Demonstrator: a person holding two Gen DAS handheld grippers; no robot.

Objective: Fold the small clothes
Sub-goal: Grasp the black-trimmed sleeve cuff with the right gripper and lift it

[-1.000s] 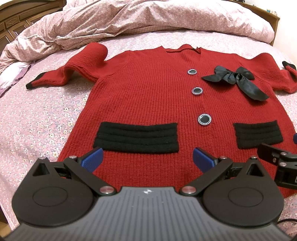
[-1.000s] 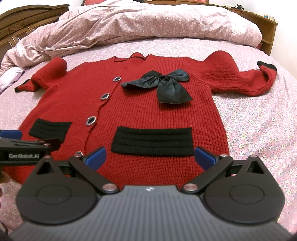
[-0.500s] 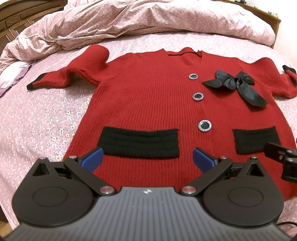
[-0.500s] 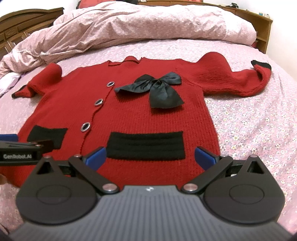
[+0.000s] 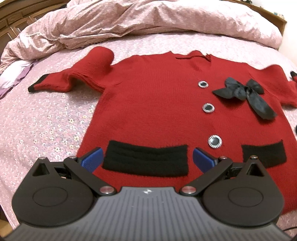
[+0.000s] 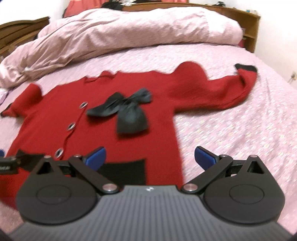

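A red knitted cardigan (image 5: 157,103) lies flat, front up, on the bed, with black pockets, three round buttons and a black bow (image 5: 246,94). Its left sleeve (image 5: 74,79) is bunched with a black cuff. My left gripper (image 5: 147,160) hovers open over the left black pocket (image 5: 146,160) near the hem. In the blurred right wrist view the cardigan (image 6: 104,118) and bow (image 6: 128,111) show again, the right sleeve (image 6: 222,92) stretched out. My right gripper (image 6: 150,157) is open above the hem's right edge, holding nothing. The left gripper's black body (image 6: 11,163) pokes in at the left.
A pink floral sheet (image 5: 40,126) covers the bed around the cardigan. A rumpled pink duvet (image 5: 148,24) is piled behind it. A wooden headboard (image 6: 248,24) stands at the back right, and dark wooden furniture (image 5: 16,16) at the left.
Both grippers have pulled back and risen from the cardigan. The right one has swung to the right, past the hem's edge. Both stayed open.
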